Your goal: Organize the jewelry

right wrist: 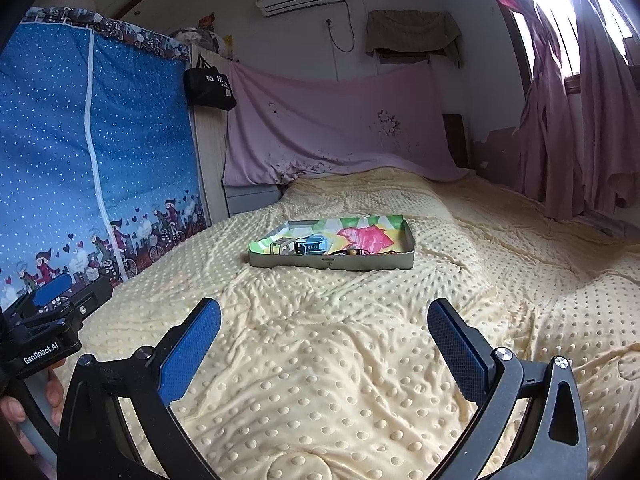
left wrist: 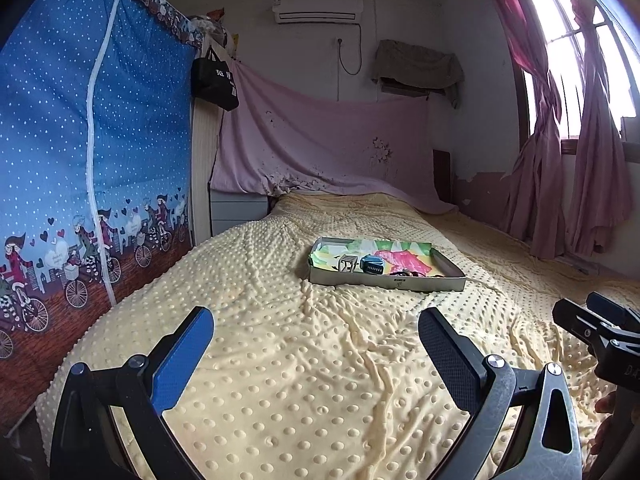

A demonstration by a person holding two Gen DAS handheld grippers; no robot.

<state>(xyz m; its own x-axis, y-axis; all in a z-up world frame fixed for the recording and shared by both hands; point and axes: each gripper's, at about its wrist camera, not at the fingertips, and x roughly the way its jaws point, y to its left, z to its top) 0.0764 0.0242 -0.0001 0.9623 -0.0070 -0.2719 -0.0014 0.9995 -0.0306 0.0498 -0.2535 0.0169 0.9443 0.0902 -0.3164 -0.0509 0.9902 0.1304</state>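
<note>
A shallow grey tray (left wrist: 424,282) (right wrist: 360,263) with a colourful lining lies on the bed ahead of both grippers. Inside it sit a small silvery frame-like piece (left wrist: 347,263) (right wrist: 282,246), a blue boxy item (left wrist: 373,265) (right wrist: 313,245) and dark beaded jewelry (left wrist: 408,272) (right wrist: 354,253). My left gripper (left wrist: 316,322) is open over the blanket, well short of the tray, holding nothing. My right gripper (right wrist: 325,312) is also open and empty, equally far back. Each gripper shows at the edge of the other's view, the right gripper (left wrist: 600,320) and the left gripper (right wrist: 52,296).
A yellow dotted blanket (left wrist: 280,360) (right wrist: 320,380) covers the bed. A blue fabric wardrobe (left wrist: 80,140) (right wrist: 80,140) stands along the left. A pink sheet (left wrist: 320,148) hangs at the head, pink curtains (left wrist: 560,160) on the right. A hand (right wrist: 24,412) holds the left gripper's handle.
</note>
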